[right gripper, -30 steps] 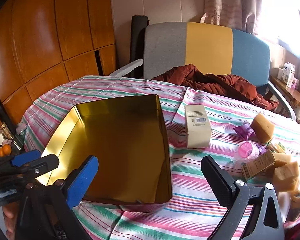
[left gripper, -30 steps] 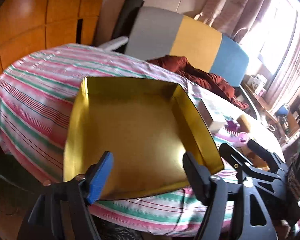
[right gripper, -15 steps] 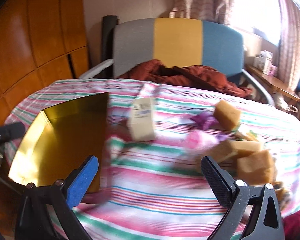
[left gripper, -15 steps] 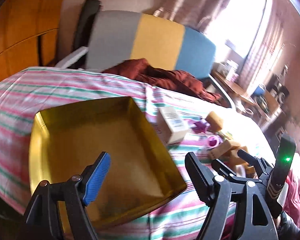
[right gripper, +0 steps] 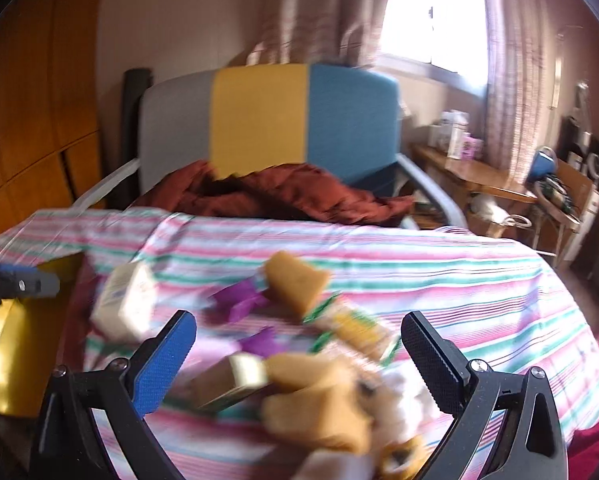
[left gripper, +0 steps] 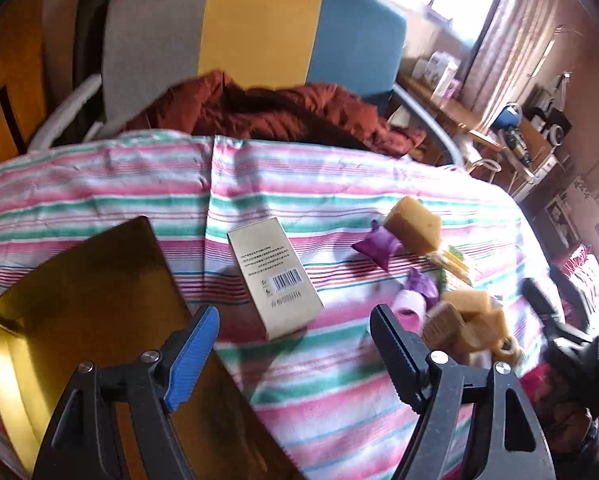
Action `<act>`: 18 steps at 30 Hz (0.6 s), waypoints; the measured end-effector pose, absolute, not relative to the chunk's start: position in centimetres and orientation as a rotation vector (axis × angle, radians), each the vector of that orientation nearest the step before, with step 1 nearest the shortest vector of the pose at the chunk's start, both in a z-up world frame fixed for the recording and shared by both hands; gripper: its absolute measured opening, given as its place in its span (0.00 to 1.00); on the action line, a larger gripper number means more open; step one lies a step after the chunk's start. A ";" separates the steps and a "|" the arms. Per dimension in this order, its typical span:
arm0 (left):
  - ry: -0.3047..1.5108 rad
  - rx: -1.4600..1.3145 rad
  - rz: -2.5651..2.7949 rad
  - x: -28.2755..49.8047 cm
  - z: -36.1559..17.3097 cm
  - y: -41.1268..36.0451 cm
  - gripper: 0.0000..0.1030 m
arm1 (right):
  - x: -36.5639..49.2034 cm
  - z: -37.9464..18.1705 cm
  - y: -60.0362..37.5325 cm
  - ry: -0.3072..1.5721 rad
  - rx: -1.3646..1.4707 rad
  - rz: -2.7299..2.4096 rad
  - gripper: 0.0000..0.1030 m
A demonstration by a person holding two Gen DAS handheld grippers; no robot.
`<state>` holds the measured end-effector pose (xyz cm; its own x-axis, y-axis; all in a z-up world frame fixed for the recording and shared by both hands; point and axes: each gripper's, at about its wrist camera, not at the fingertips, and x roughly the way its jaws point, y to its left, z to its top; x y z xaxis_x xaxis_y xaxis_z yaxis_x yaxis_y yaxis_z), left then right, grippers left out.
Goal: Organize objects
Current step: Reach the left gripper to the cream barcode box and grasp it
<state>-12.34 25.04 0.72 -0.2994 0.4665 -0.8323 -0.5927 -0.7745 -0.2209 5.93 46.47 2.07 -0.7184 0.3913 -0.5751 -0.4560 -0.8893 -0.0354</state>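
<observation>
A gold tray (left gripper: 79, 304) lies at the left of the striped tablecloth (left gripper: 339, 200); it also shows in the right wrist view (right gripper: 15, 344). A beige barcode box (left gripper: 275, 276) lies right of it. Sponge blocks (left gripper: 413, 220), purple wrappers (left gripper: 377, 246) and a pink object (left gripper: 407, 306) cluster at the right. My left gripper (left gripper: 295, 334) is open and empty, just in front of the box. My right gripper (right gripper: 299, 344) is open and empty over the blurred cluster of sponges (right gripper: 299, 280) and a small carton (right gripper: 231, 380).
A grey, yellow and blue chair (left gripper: 255, 28) with a rust-red jacket (left gripper: 267, 108) stands behind the table. A wooden side table (right gripper: 475, 172) with clutter is at the right. Wood panelling (right gripper: 31, 120) is at the left.
Both grippers have swung to the right, away from the gold tray and toward the box and the sponge cluster. Both stay open and empty.
</observation>
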 end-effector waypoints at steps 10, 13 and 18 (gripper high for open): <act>0.305 -1.427 2.137 -16.8 -4.0 29.9 0.76 | 6.9 0.2 52.4 0.518 -0.817 2.486 1.00; 0.297 -1.475 2.122 -17.6 -5.3 30.6 0.75 | 6.8 0.2 52.0 0.511 -0.825 2.508 1.00; 0.324 -1.449 2.111 -17.4 -6.6 31.5 0.49 | 6.4 -0.1 51.6 0.472 -0.853 2.508 1.00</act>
